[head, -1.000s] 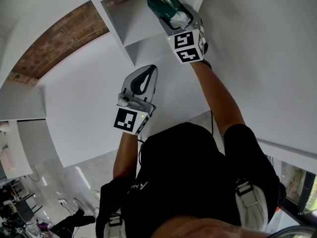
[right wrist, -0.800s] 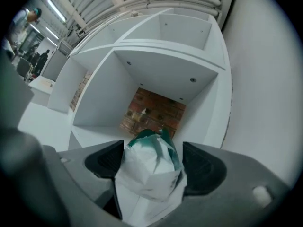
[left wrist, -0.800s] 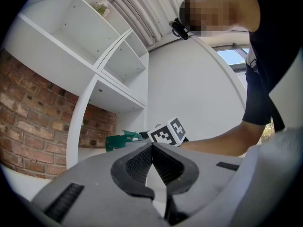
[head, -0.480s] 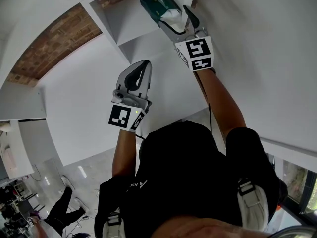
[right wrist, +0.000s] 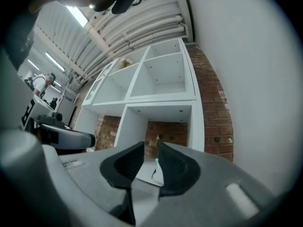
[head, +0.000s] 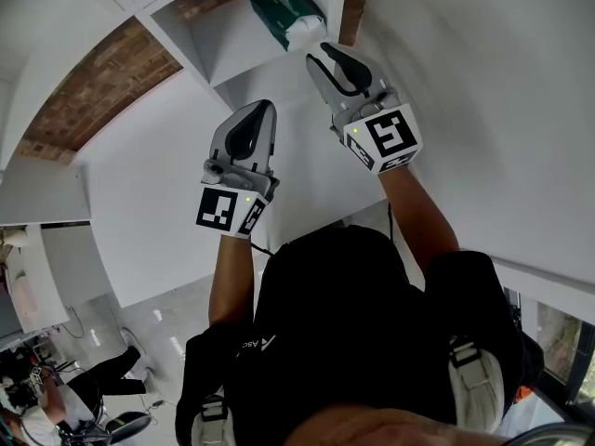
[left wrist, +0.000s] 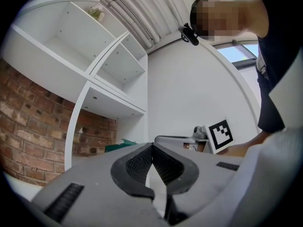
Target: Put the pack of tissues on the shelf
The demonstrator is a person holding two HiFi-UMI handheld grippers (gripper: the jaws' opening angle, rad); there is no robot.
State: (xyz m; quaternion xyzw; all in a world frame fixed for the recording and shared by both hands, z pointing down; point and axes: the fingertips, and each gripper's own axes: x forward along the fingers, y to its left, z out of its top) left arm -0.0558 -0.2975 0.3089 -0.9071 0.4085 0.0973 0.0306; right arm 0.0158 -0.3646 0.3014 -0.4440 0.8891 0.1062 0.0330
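Observation:
The pack of tissues (head: 284,12), dark green with a white end, lies inside a compartment of the white shelf (head: 209,40) at the top of the head view. My right gripper (head: 321,57) hangs just below and in front of that compartment, apart from the pack. Its jaws are closing, a narrow gap still shows and nothing is between them. Through the gap of the right gripper (right wrist: 151,146) a sliver of the pack (right wrist: 155,171) shows on the shelf floor. My left gripper (head: 261,108) is held up beside it, shut and empty. Past the left gripper (left wrist: 152,145) the green pack (left wrist: 120,145) peeks out.
The shelf unit has several open white compartments (right wrist: 163,74) and a brick wall (head: 98,86) behind it. A plain white wall (head: 483,91) rises to the right. People and furniture show far below at the lower left (head: 102,379).
My right gripper has let go of the tissue pack and drawn back out of the compartment, its jaws narrowing. The pack stays on the shelf. The left gripper has risen slightly.

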